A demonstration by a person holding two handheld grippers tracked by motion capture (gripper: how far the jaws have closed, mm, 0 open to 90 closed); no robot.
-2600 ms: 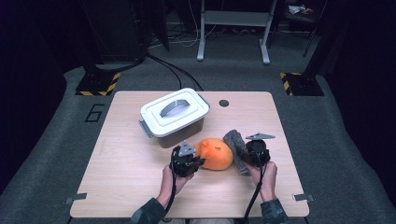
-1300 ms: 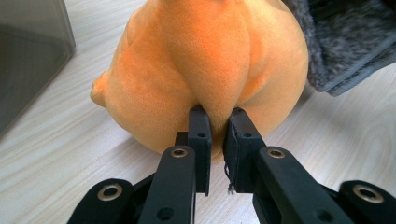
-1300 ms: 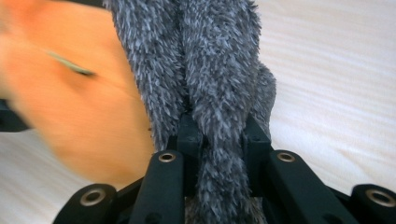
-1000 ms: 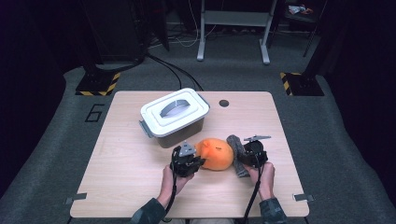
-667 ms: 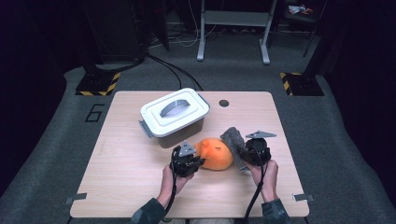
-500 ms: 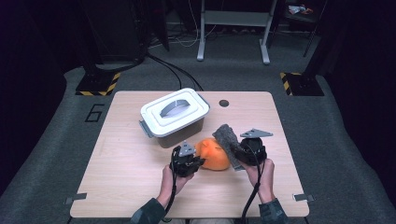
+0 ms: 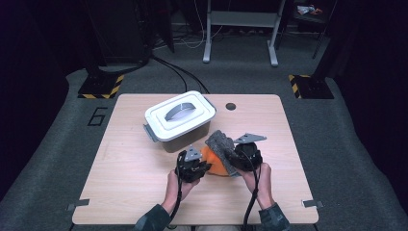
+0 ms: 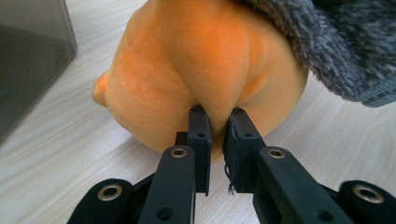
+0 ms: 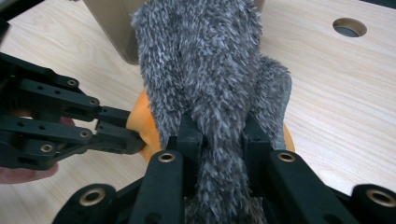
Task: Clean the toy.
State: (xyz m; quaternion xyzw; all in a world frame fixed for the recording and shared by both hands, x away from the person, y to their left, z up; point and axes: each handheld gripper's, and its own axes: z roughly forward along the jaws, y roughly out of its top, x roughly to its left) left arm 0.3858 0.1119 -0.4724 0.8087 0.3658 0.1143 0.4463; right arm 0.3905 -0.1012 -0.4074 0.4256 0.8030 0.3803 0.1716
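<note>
Both tongs clamped on a soft toy over the pale wooden desk (image 7: 130,183)

Left tongs (image 8: 216,122) are pinched shut on the round orange plush body (image 8: 201,60), apparently steadying it, while its shaggy grey fur piece (image 9: 210,70) is gripped in the closed right tongs (image 9: 218,133).

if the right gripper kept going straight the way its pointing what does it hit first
Beyond the grey furry piece already pinched in the right gripper, the line seems to lead to the wall of the lidded container. Depth is unclear; the way may pass over the orange plush first.

A lab: numbered table (image 7: 144,192), hazard-striped stand feet (image 7: 100,86), floor cables (image 7: 180,72).
</note>
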